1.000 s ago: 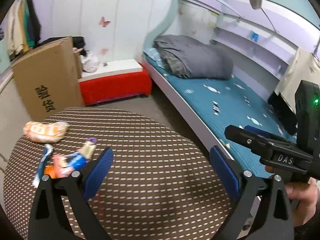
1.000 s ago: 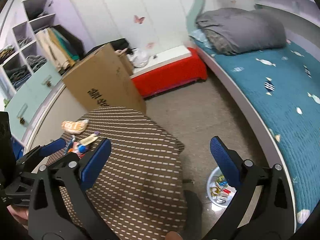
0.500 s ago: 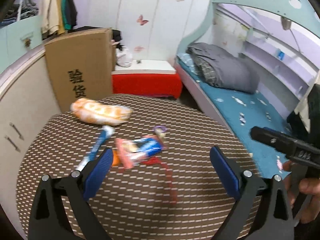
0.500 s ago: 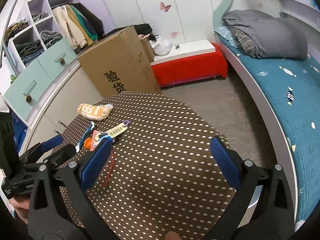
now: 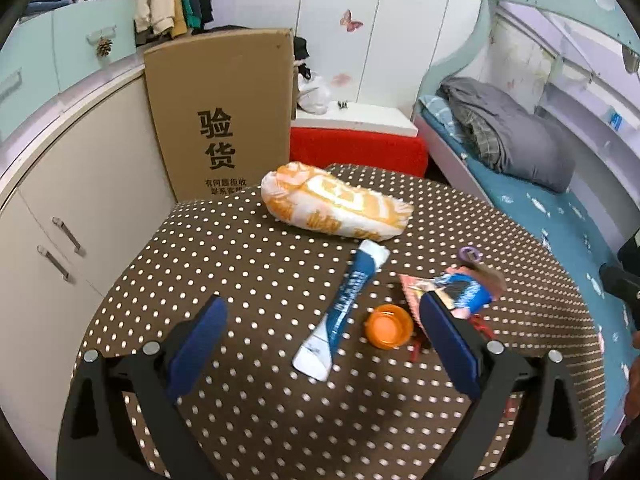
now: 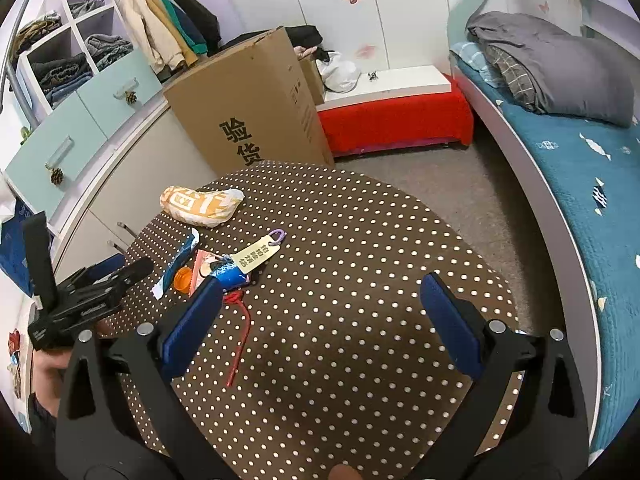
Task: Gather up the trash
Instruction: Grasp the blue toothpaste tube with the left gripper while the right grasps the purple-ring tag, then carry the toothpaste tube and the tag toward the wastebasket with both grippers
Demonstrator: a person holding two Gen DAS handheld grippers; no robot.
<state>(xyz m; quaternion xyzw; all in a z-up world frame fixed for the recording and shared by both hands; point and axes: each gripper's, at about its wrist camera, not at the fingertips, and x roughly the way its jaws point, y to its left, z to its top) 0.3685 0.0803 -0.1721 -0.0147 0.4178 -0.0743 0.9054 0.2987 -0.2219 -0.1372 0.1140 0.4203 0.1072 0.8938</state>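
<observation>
Both cameras have swung toward the litter since the earlier frames, and the left gripper now hangs low over the near left part of the round polka-dot table, its jaws wide and holding nothing. Going from the table's left edge rightward, the orange-and-white snack bag lies farthest back, near the rear edge beside the cardboard box. Nearer lies the long blue-and-white wrapper, its long axis running from the near side away toward the bag, almost along the left gripper's line of sight and between its open fingers. Just right of it sits the orange cap, then the crumpled blue-and-pink wrapper with the tag and purple ring, partly behind the left gripper's right finger. A red cord trails from that heap toward the near edge. The right gripper, also wide and empty, hovers over the bare middle, well apart from the heap. The left gripper is judged nearer to the trash.
</observation>
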